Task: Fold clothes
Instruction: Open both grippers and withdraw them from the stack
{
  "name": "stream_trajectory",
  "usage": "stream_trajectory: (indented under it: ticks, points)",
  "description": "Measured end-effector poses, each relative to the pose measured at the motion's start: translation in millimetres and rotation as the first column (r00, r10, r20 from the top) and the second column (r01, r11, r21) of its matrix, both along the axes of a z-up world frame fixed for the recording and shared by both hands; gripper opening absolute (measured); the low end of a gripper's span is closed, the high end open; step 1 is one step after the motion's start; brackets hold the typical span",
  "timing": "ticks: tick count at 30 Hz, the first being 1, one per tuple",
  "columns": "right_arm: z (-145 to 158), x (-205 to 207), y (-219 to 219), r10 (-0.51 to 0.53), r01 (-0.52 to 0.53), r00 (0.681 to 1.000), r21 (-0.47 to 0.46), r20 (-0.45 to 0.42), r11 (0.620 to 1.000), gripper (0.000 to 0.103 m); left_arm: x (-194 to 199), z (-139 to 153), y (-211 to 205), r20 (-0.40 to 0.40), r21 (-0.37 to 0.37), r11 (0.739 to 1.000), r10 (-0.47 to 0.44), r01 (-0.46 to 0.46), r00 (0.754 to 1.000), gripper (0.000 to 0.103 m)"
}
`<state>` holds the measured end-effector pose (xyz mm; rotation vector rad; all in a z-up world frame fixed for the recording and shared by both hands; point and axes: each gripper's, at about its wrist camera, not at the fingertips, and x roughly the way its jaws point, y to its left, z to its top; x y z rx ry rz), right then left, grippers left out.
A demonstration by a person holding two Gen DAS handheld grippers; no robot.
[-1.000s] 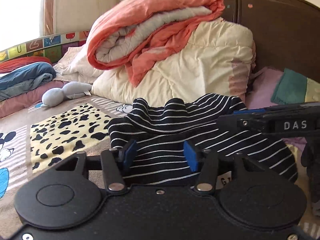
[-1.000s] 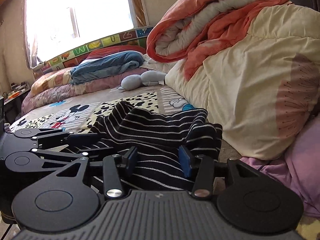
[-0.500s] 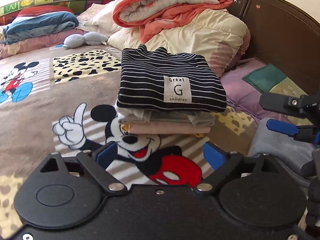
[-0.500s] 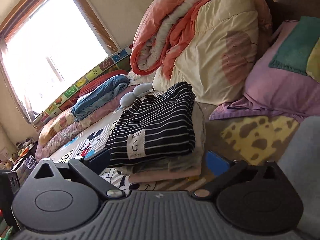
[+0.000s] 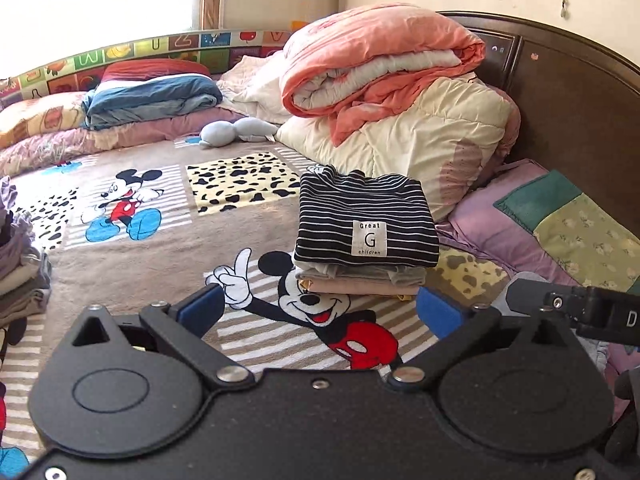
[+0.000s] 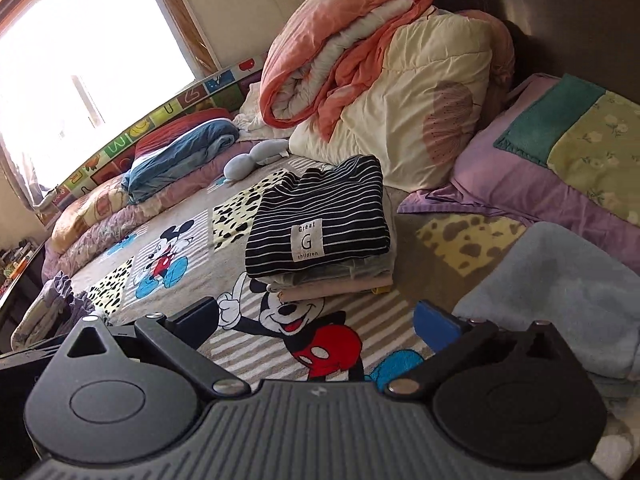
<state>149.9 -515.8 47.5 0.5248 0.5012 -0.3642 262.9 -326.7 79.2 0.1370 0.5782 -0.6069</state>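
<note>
On the bed, striped shirt [image 5: 366,216] tops the folded stack; left claw [image 5: 320,310] and right claw [image 6: 316,320] gape wide, empty. Next: grab another garment, probably.

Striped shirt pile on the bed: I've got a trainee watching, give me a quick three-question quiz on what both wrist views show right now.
1. True or false: the striped shirt lies on top of the stack of folded clothes.
2. Which letter is largest on the white label of the shirt? A) D B) G C) M
3. Fill the blank: the fingers of the left gripper and those of the right gripper stand ____, with nothing between them.

Key: 1 true; 2 B; 3 open
</note>
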Motion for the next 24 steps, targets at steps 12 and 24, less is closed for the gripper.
stream_trajectory:
  ticks: [12, 24]
  points:
    - [46, -50, 30, -0.02, 0.019, 1.0, -0.111, -0.003, 0.994, 0.103, -50, 26, 14, 0.053, -0.044, 0.999, -0.005, 0.007, 0.999, 0.103]
    - [50, -77, 44, -0.01, 0.012, 1.0, -0.106, 0.016, 0.994, 0.103, -87, 32, 30, 0.12, -0.022, 1.0, 0.016, -0.013, 0.993, 0.103]
